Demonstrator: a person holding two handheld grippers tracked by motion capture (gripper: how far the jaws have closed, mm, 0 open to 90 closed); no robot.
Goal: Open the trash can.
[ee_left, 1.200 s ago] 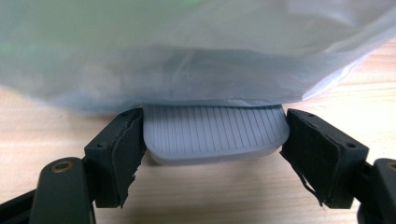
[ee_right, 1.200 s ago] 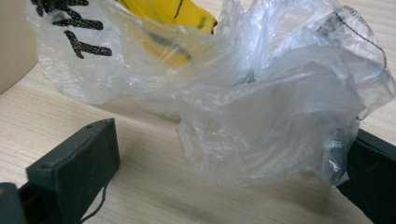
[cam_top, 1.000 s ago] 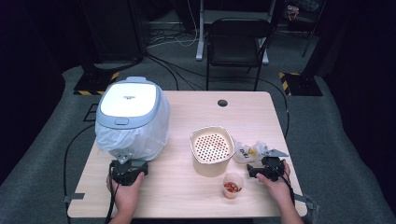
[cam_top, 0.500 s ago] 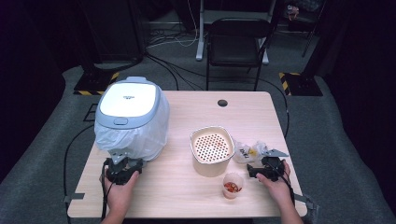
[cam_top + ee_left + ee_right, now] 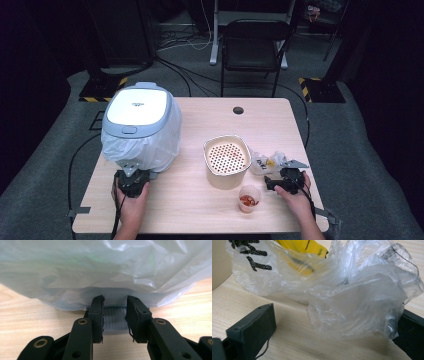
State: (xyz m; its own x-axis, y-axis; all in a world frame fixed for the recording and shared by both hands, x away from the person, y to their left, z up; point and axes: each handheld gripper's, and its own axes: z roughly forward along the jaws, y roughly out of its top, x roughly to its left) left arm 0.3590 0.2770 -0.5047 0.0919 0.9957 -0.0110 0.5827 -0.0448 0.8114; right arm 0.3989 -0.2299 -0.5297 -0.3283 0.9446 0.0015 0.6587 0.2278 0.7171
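- Left gripper (image 5: 114, 315): jaws parted, empty, tips at the hem of the plastic cover (image 5: 145, 145) draped over the cooker (image 5: 136, 107), table's near-left.
- Right gripper (image 5: 332, 340): jaws wide apart, straddling a crumpled clear bag (image 5: 352, 297), not clamped.
- Film likely light, soft, slippery; pinch a gathered fold at the hem.
- Cooker base hidden; bag contents unclear.
- Farther: perforated basket (image 5: 227, 156).

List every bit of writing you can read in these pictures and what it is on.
Crumpled clear plastic bag: bold black letters, cut off, and small curved print, neither readable.
Rice cooker lid: small dark logo, too small to read.
Nothing else carries text.
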